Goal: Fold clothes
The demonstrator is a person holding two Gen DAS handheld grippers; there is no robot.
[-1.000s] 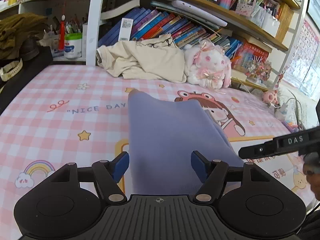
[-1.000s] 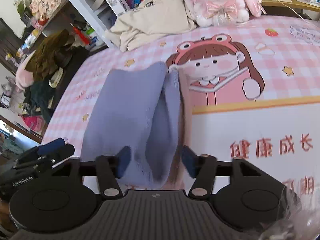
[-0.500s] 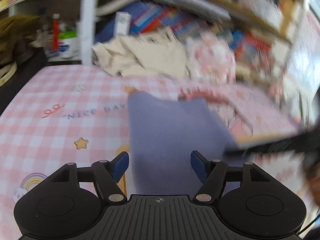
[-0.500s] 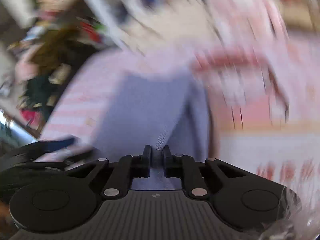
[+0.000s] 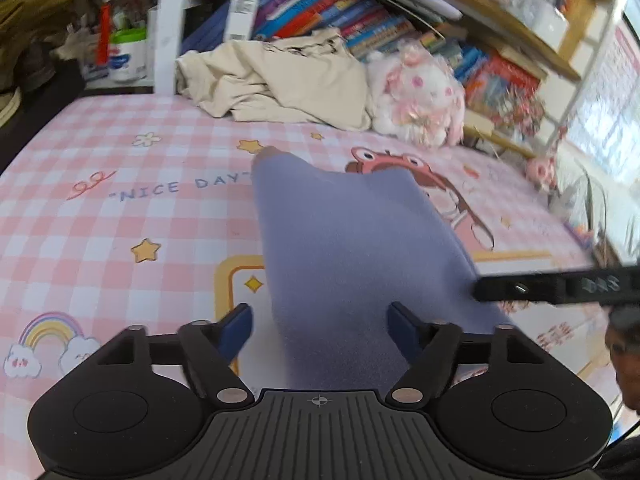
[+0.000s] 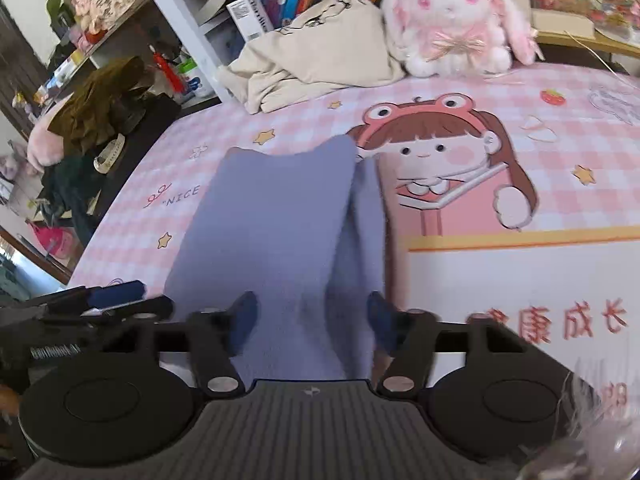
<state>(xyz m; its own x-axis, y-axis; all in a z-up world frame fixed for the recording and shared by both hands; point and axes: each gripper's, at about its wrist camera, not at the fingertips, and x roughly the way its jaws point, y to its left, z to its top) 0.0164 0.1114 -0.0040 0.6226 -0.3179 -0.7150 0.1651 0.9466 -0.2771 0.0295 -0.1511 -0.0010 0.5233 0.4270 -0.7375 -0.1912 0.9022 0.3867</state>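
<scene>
A lavender garment (image 5: 352,248) lies folded into a long strip on the pink checked sheet (image 5: 120,220), its near end under both grippers. My left gripper (image 5: 320,330) hovers over that near end. Its jaws are opening, and the cloth between them is untouched by the blue pads. From the right, one finger of the right gripper (image 5: 560,286) reaches over the strip's edge. In the right wrist view the garment (image 6: 272,224) shows a raised fold along its right side. My right gripper (image 6: 312,320) straddles that end, jaws opening, cloth between the pads but not pinched. The left gripper (image 6: 112,300) sits at the strip's left edge.
A crumpled beige garment (image 5: 280,84) and a white plush rabbit (image 5: 416,108) lie at the far edge below the bookshelves (image 5: 340,20). A white shelf post (image 5: 168,24) stands at the back left. Dark clothes (image 6: 100,108) are piled beyond the sheet's left side.
The right gripper snapped shut on the cloth's near end half a second ago and now stands open again. The left gripper's jaws have spread wider. The garment lies about where it was.
</scene>
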